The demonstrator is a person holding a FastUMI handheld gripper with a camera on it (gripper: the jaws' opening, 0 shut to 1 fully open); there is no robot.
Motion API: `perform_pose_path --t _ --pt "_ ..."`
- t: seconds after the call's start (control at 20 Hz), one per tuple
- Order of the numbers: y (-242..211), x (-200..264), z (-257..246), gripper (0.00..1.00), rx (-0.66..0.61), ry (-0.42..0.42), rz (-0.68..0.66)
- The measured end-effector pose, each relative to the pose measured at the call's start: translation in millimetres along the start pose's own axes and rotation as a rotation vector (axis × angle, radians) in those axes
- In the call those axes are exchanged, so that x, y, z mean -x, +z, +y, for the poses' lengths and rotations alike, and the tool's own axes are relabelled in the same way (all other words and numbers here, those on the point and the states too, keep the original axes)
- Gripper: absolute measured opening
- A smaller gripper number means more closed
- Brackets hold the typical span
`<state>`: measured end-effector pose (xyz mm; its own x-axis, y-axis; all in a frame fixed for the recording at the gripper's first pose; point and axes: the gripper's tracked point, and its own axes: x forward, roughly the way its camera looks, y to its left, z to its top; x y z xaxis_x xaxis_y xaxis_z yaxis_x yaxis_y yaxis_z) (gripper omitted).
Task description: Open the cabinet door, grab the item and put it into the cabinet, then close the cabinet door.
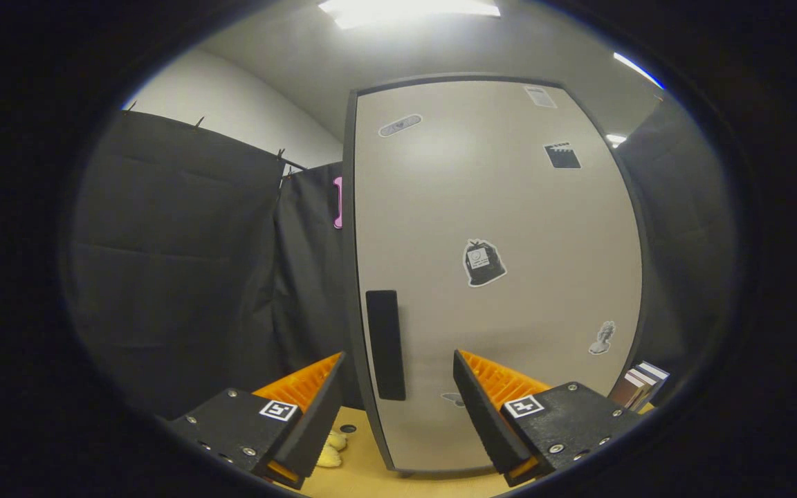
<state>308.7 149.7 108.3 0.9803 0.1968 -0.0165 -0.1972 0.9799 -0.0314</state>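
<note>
A tall cabinet stands on a wooden tabletop [364,470], its pale door [495,277] shut and dotted with small stickers. A dark vertical handle [385,344] sits near the door's left edge, low down. My gripper [398,366] is open, and the handle lies just beyond the gap between its fingers, closer to the left one. Nothing is held. A small yellow item [333,448] lies on the tabletop beside the left finger, partly hidden by it.
Black cloth [177,263] hangs to the left of the cabinet and behind it. A few books [640,384] stand at the cabinet's right side, low down. Ceiling lights glow overhead.
</note>
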Motion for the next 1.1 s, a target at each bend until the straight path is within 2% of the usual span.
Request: perform_pose_path --t 0.2,0.4,0.55,0.65,0.85,0.9,1.05,1.1 --pt "-7 -24 11 0.81 0.012 0.003 0.018" --pt "-21 -45 13 0.63 0.049 -0.027 0.062" --pt "-30 -56 12 0.43 0.050 -0.058 0.096" --pt "-30 -60 12 0.38 0.032 -0.066 0.104" --pt "-37 -68 10 0.37 -0.036 -0.081 0.143" --pt "-37 -65 9 0.35 -0.023 -0.087 0.148" --pt "-38 -63 10 0.19 -0.010 -0.078 0.149" --pt "-37 -61 10 0.18 -0.011 -0.067 0.152"
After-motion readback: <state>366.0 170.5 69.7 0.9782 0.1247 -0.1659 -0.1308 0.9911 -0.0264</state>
